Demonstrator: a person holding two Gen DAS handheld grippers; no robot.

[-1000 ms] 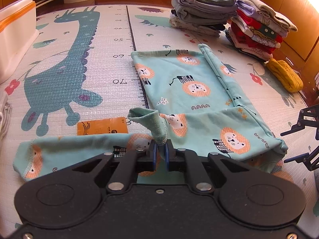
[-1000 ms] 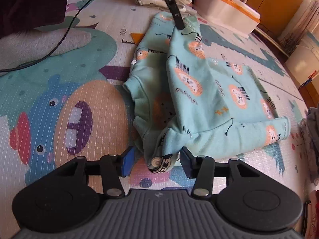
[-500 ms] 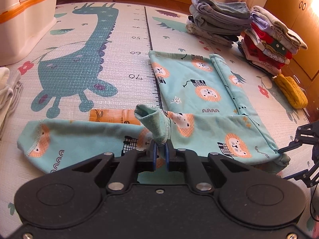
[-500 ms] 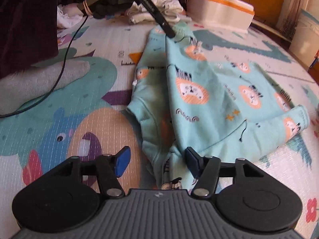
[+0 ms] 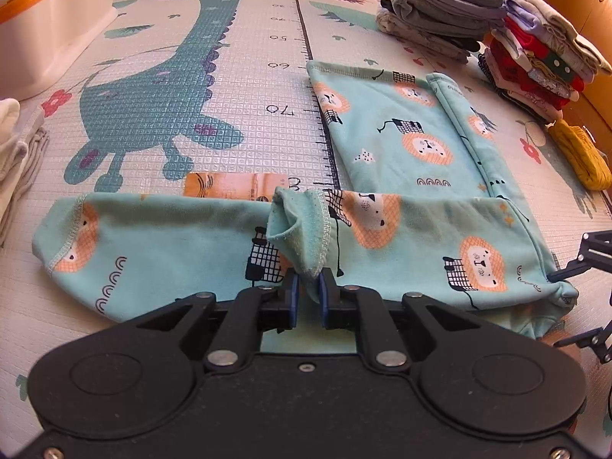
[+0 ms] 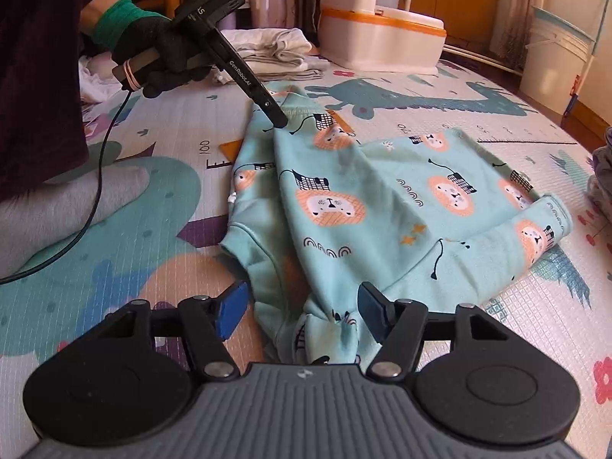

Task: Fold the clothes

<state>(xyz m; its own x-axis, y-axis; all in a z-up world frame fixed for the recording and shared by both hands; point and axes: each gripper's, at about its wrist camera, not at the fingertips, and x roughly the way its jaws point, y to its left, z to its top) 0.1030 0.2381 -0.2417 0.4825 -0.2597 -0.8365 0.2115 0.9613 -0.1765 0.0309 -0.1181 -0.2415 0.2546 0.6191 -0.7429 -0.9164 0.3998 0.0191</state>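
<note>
Left wrist view: lay the pinched fold of the mint top point(image 5: 401, 145) flat from the left gripper point(image 5: 306, 298), whose jaws are just opening around it, right gripper point(image 6: 302, 310) jaws opening too, off the cloth.

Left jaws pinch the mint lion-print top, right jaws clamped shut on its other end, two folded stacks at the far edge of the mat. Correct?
One thing is off: the right gripper is not clamped. The right wrist view shows its jaws opening, pads clear of the cloth bunched between them. The left gripper does pinch the top, and both stacks sit at the mat's far edge.

Play mat point(image 5: 237, 114) left of the mint sweatshirt point(image 5: 401, 145) lies open to the white bin point(image 5: 46, 38). Folded stacks point(image 5: 497, 30) block its far-right side.
</note>
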